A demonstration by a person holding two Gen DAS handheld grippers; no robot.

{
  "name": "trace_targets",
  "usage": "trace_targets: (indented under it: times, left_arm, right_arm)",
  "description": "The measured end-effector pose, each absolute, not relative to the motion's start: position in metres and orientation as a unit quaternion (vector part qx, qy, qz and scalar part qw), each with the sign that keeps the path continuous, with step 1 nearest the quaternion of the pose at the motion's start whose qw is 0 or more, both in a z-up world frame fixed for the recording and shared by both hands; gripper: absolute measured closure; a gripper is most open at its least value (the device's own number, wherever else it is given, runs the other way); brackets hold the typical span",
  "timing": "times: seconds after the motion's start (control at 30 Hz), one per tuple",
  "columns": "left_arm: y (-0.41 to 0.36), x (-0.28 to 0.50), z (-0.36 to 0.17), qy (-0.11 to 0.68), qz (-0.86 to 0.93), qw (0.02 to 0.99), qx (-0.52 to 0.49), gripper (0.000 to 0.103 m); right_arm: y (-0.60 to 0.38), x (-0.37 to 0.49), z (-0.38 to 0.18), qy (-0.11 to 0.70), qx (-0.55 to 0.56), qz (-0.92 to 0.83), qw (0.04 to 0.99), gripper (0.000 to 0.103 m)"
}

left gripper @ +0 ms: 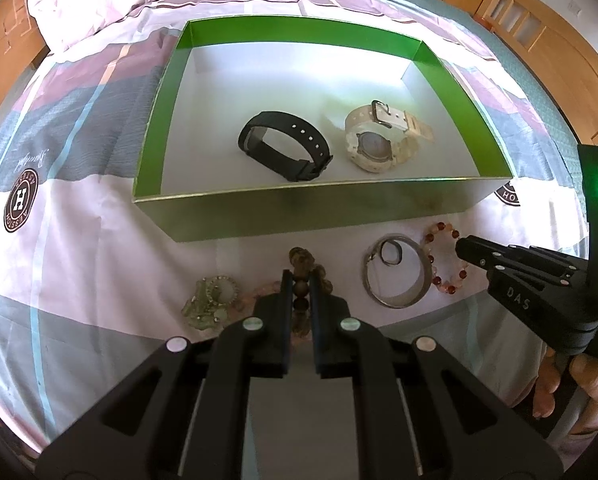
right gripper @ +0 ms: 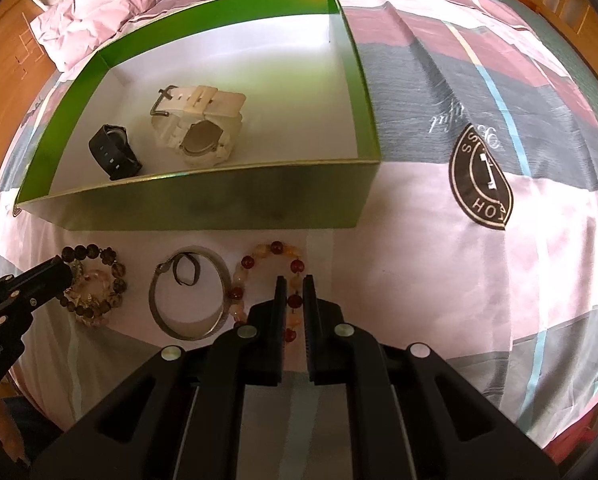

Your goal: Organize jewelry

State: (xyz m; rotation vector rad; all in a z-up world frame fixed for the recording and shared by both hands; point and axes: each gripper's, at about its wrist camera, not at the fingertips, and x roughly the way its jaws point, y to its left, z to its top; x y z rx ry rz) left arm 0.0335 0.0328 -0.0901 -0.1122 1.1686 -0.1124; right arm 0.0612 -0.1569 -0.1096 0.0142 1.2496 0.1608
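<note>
a: black fingers of the left gripper (left gripper: pixel 300 280) close on the brown bead bracelet (left gripper: pixel 305 264), beads pinched between them. what sits beside it?

b: a green crystal bracelet (left gripper: pixel 211 300) just left, a silver bangle (left gripper: pixel 395 276) to the right.

a: and the right gripper (right gripper: pixel 294 284)?

b: its fingers are narrowed around the red and peach bead bracelet (right gripper: pixel 271 280), gripping one side.

a: what is ahead?

b: the green box (left gripper: pixel 203 216), its near wall between both claws and the black watch (left gripper: pixel 287 146) and white watch (left gripper: pixel 379 136) inside.

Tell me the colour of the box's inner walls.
Bright green inner walls; floor white. Clearest in left wrist view.
</note>
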Motion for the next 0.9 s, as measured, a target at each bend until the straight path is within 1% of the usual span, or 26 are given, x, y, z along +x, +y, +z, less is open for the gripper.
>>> trace_targets:
  times: [0.17, 0.4, 0.7, 0.83, 0.9]
  left_arm:
    - [0.034, 0.032, -0.086, 0.544, -0.050, 0.835, -0.057, 0.095]
    - [0.037, 0.026, -0.064, 0.501, -0.058, 0.861, -0.069, 0.095]
    - [0.039, 0.019, -0.043, 0.461, -0.036, 0.885, -0.063, 0.095]
    - [0.039, 0.018, -0.040, 0.453, -0.030, 0.889, -0.060, 0.095]
    - [0.038, 0.018, -0.040, 0.453, -0.026, 0.889, -0.054, 0.095]
  right_arm:
    - [-0.159, 0.061, -0.103, 0.577, 0.013, 0.076, 0.813, 0.094]
    - [-0.153, 0.054, -0.079, 0.552, 0.023, 0.107, 0.827, 0.094]
    - [-0.142, 0.040, -0.031, 0.459, 0.016, 0.154, 0.875, 0.094]
    - [-0.140, 0.035, -0.022, 0.434, 0.016, 0.166, 0.885, 0.094]
    - [-0.138, 0.035, -0.024, 0.435, 0.010, 0.167, 0.885, 0.094]
